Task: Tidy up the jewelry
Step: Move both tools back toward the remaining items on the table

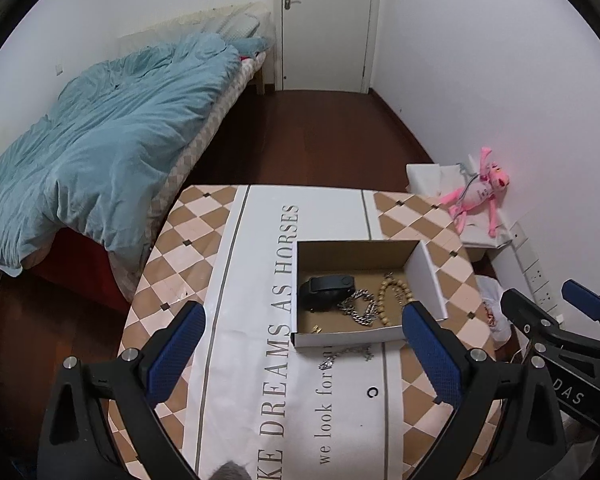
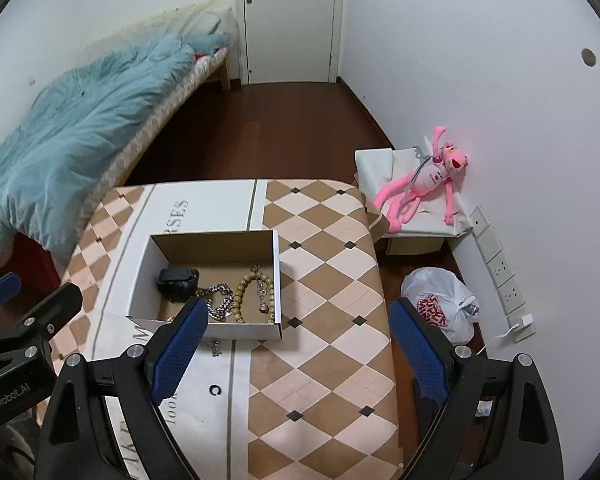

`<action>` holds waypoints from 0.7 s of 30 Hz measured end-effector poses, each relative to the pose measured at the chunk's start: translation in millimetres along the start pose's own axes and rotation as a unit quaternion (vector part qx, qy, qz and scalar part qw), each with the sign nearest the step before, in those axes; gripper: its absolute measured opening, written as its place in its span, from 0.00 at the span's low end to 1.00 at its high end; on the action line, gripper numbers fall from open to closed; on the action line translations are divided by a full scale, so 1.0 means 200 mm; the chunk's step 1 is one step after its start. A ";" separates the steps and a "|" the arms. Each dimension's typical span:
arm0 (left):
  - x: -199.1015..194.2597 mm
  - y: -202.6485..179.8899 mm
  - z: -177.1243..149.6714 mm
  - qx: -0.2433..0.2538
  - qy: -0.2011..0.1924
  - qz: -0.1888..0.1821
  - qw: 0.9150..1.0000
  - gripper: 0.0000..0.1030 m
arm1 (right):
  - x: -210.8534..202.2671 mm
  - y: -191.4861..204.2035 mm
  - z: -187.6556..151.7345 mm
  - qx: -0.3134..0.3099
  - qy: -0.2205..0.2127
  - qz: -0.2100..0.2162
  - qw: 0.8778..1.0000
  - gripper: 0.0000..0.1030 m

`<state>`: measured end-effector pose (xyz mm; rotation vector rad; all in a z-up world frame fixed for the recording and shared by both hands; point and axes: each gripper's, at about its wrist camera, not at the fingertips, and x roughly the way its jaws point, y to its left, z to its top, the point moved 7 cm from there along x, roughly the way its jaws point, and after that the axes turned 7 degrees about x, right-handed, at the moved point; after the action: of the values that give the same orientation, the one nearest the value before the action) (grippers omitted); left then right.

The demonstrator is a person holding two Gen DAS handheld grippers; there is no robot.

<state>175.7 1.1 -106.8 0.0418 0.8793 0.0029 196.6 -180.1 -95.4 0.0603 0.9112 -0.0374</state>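
Two grippers hang over the table, and we see both spread wide with nothing between their blue pads. Starting at the far left, the bed point(image 1: 100, 152) with its blue duvet runs along the wall, its near corner close to the table's left edge, with a strip of dark wooden floor point(image 1: 320, 136) between. Our left gripper point(image 1: 304, 352) hovers above the tablecloth point(image 1: 256, 320), over the printed lettering, just short of the cardboard box point(image 1: 424, 272). The box is open-topped and sits toward the middle of the table, its near wall facing us. Inside lie a black watch point(image 1: 326, 288) at the left, a silver chain point(image 1: 360, 308) in the middle and a wooden bead bracelet point(image 1: 396, 292) at the right, the chain touching the watch. One more thin silver necklace point(image 1: 348, 354) lies on the cloth just outside the box's near wall, and a small dark ring point(image 1: 373, 391) lies nearer to us. Our right gripper point(image 2: 298, 344) hangs over the checkered part of the cloth, its left pad overlapping the box's near-left corner in our view. Beyond the table's right edge stand a white plastic bag point(image 2: 440, 304) on the floor and a pink plush toy point(image 2: 424, 184) against the wall.
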 end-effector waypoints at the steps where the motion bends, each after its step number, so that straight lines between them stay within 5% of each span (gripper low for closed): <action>1: -0.01 0.00 0.00 0.000 -0.002 0.001 1.000 0.98 | -0.01 -0.01 0.00 0.002 -0.002 0.001 1.000 0.91; 8: 0.13 0.07 -0.17 0.003 0.042 0.050 0.998 0.98 | 0.13 0.00 -0.22 0.012 0.052 0.024 0.998 0.91; 14: 0.40 0.19 -0.53 0.011 0.125 0.102 0.987 0.98 | 0.42 0.08 -0.57 0.012 0.120 0.060 0.991 0.89; 16: 0.46 0.23 -0.63 0.010 0.147 0.112 0.983 0.98 | 0.49 0.13 -0.65 0.004 0.126 0.065 0.990 0.75; 21: 0.51 0.30 -0.75 0.010 0.168 0.127 0.978 0.98 | 0.61 0.25 -0.78 -0.018 0.136 0.078 0.987 0.63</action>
<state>125.7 69.4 -279.4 0.1765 1.2065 0.2461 151.5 -120.2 -285.1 0.1052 1.1775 0.1357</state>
